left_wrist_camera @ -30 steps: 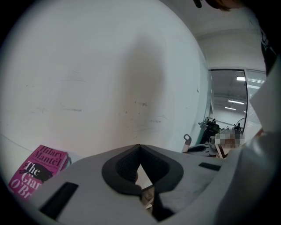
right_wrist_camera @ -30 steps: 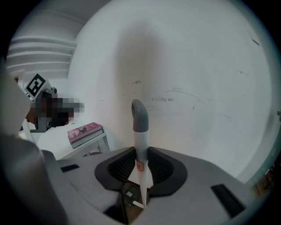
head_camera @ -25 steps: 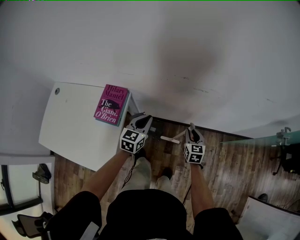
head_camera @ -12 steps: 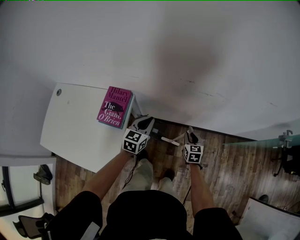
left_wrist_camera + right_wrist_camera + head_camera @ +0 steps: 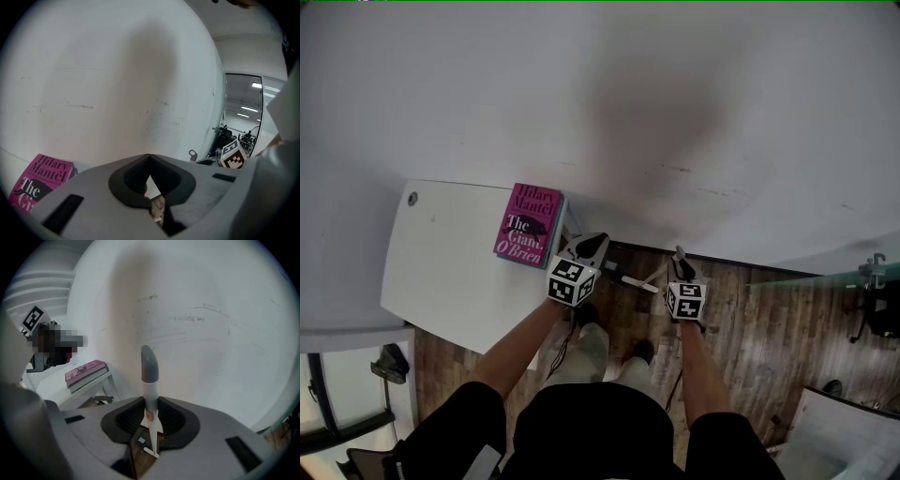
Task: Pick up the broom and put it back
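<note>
I'm angling both grippers downward: right gripper (image 5: 151, 417) clamping the broom (image 5: 150, 380), grey tip showing only there; left gripper (image 5: 149, 158) closed, empty.

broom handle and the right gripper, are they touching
Touching. The right gripper view shows the white broom handle standing between the jaws of the right gripper, which close on it from both sides.

We note white table (image 5: 441, 267) against pale wall. Magenta paperback (image 5: 528, 225), "The Giant, O'Brien", lies flat, cover up, at table's far right corner. Small round grommet (image 5: 412, 198) sits in far left corner. We see table standing on wood-plank floor (image 5: 769, 328); person's dark shoes (image 5: 639, 350) stand on floor just beside table.
</note>
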Demonstrator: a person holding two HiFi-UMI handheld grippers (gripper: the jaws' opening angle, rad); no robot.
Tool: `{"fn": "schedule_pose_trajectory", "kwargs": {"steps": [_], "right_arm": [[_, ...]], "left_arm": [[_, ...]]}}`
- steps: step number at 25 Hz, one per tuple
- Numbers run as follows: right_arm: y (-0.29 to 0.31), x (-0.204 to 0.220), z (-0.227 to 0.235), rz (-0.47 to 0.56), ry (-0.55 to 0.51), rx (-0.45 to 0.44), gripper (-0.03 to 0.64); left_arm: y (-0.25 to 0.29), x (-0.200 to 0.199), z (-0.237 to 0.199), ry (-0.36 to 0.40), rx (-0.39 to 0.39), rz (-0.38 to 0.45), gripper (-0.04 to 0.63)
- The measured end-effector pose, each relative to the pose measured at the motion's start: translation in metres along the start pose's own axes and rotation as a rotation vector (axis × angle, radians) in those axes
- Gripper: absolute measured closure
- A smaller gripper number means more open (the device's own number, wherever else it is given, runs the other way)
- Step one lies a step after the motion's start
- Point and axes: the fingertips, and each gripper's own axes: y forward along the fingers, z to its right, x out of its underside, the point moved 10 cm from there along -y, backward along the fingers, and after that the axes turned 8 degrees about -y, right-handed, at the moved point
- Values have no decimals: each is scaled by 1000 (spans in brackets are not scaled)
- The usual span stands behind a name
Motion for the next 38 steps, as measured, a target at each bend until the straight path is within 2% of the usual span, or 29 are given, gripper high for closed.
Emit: {"fn": "schedule_pose_trajectory", "kwargs": {"steps": [23,38], "right_arm": [[71,-33,13,-2,53,53,515],[105,-46,28,-22,92,90,514]], "left_arm": [[45,2,-38,-3,47,-37,578],[50,2,-51,19,50,-59,578]]}}
